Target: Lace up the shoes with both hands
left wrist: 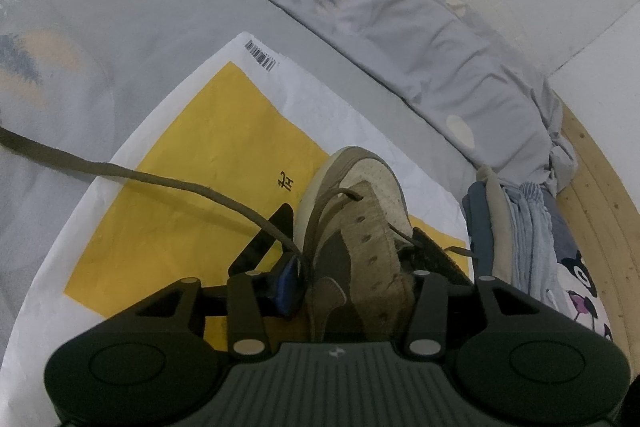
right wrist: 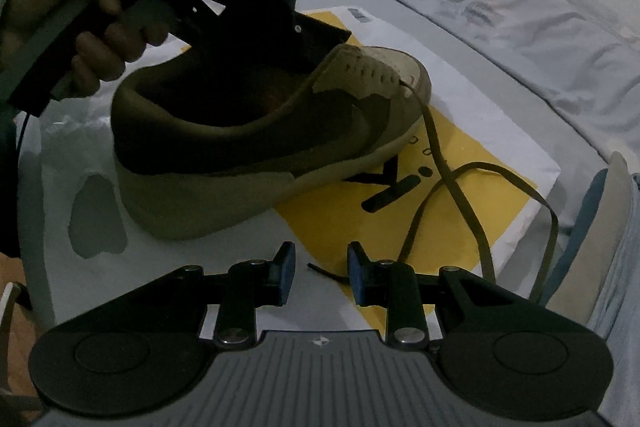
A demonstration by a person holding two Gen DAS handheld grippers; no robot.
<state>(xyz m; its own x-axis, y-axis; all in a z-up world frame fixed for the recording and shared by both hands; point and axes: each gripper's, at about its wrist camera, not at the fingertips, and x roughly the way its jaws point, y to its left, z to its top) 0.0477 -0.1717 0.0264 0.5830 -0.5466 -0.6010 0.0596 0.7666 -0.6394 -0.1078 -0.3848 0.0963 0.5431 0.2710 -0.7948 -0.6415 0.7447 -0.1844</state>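
Your shoe point(right wrist: 256, 131), a low suede sneaker in tan and brown with a perforated pale toe, sits on a white-and-yellow mailer bag point(right wrist: 472, 131) on the grey bedsheet point(left wrist: 168, 7). Its flat brown lace point(right wrist: 460, 195) trails loose over the bag. Your left gripper point(left wrist: 352, 247) reaches down into the collar, fingers straddling the eyelet flap; whether they pinch it, can't tell. Your right gripper point(right wrist: 321, 273) points down just beside the heel, fingers narrowly apart, lace tip between them, untouched.

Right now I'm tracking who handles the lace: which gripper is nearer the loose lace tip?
Right. The right gripper hovers open with the lace tip between its fingers; the left gripper is up at the shoe, straddling its tongue.
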